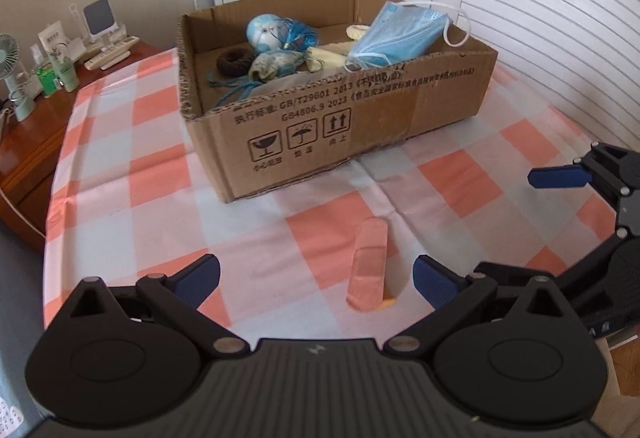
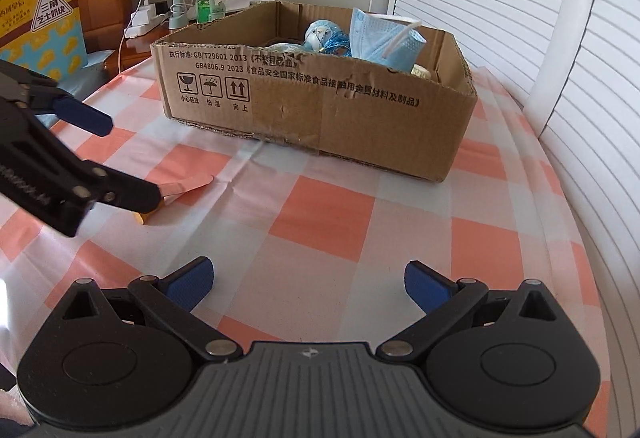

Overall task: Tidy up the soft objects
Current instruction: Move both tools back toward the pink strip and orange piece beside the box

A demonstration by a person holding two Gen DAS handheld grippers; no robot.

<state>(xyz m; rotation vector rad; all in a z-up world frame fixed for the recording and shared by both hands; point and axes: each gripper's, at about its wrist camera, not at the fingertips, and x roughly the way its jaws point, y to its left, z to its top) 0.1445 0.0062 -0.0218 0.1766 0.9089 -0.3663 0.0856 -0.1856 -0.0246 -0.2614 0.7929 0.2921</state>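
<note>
The left gripper hangs low over the checked tablecloth, its jaws spread wide with nothing between the pads. An adhesive bandage lies flat on the cloth between the 2 blue fingertips, at 12 o'clock from the gripper body and nearer the right-hand pad, touching neither. In the right wrist view the same left gripper enters from 9 o'clock, and the bandage shows just past its lower finger. The right gripper is also wide open over bare cloth, holding nothing.

Farther off, toward 12 o'clock, a shallow cardboard box sits on the cloth. Inside lie a blue face mask propped against the near wall at 1 o'clock, a pale blue ball wound with blue cord, a dark hair scrunchie and a patterned cloth. Beyond, at 10 o'clock, a wooden side table carries a small fan and bottles.
</note>
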